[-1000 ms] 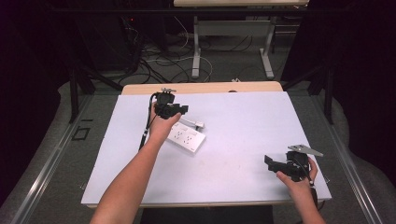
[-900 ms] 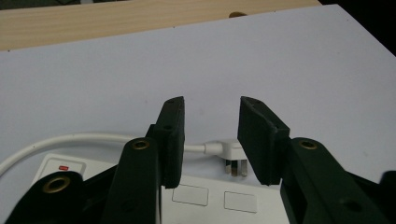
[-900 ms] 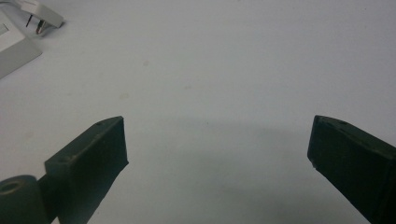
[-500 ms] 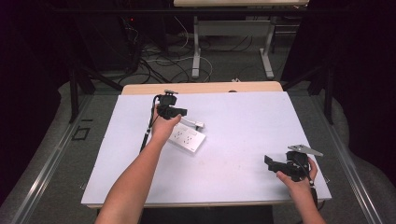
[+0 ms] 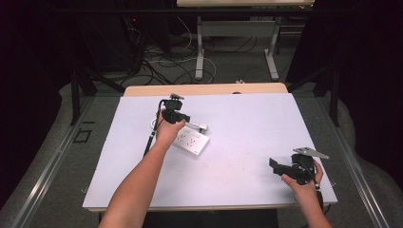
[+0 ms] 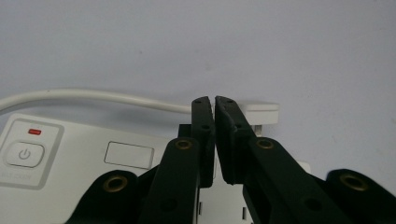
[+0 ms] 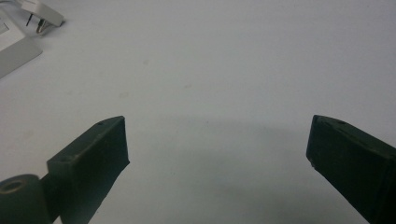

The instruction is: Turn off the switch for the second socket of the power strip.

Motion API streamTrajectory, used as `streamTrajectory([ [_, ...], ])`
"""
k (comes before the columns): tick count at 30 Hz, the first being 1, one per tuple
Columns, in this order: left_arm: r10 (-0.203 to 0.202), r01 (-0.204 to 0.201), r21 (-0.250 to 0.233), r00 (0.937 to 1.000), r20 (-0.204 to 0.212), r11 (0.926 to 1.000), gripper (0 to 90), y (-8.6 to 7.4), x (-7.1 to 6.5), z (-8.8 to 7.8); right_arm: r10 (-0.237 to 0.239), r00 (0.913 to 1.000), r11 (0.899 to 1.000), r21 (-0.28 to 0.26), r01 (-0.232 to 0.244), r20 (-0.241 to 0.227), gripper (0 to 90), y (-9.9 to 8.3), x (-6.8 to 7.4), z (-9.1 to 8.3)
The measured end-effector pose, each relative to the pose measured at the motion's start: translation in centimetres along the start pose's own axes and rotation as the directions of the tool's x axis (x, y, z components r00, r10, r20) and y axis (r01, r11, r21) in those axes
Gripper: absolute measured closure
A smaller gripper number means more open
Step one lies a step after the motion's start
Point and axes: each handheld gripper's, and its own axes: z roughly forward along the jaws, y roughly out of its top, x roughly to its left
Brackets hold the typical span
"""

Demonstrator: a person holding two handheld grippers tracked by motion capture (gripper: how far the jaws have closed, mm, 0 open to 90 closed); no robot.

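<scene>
1. White power strip [image 5: 192, 142] lies flat on the pale table [image 5: 247, 137] in the high view, left of centre and angled, with socket holes on its top face. A white plug [image 5: 197, 126] rests on the table just beyond its far edge. The left gripper [image 5: 177, 116] hangs over the strip's far end, held by the left hand [image 5: 167, 130], a black cable trailing toward the near left. The right gripper [image 5: 283, 167] sits well apart near the table's near right corner, in the right hand [image 5: 304, 178], carrying a grey 3-cornered plate.

2. In the left gripper view, the 2 black jaws of the left gripper [image 6: 215, 109] stand almost together, a thin slit between them and nothing clamped. Below lies the power strip [image 6: 70, 158]: a rounded power button, a small red mark above it, a blank rectangular panel beside it. Its white cord [image 6: 93, 96] curves along the table to the plug [image 6: 261, 112] behind the jaw tips.

3. In the right gripper view, the right gripper [image 7: 219, 144] has its jaws wide apart over bare table [image 7: 224, 60]. The plug [image 7: 42, 14] and a strip corner [image 7: 14, 53] show at upper left.
</scene>
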Motion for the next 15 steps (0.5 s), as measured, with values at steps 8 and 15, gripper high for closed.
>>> streamTrajectory([
  [8,-0.009,0.008,0.041,1.0000,0.004,0.9991,90.0,-0.5,0.3,0.6,0.002,1.0000,1.000,0.000,-0.002,-0.003,5.3,0.0,0.0,0.1],
  [15,0.006,-0.006,0.074,1.0000,-0.005,0.9973,90.0,-0.8,0.2,1.2,0.001,1.0000,1.000,0.001,-0.001,-0.006,5.5,0.0,0.0,0.1],
])
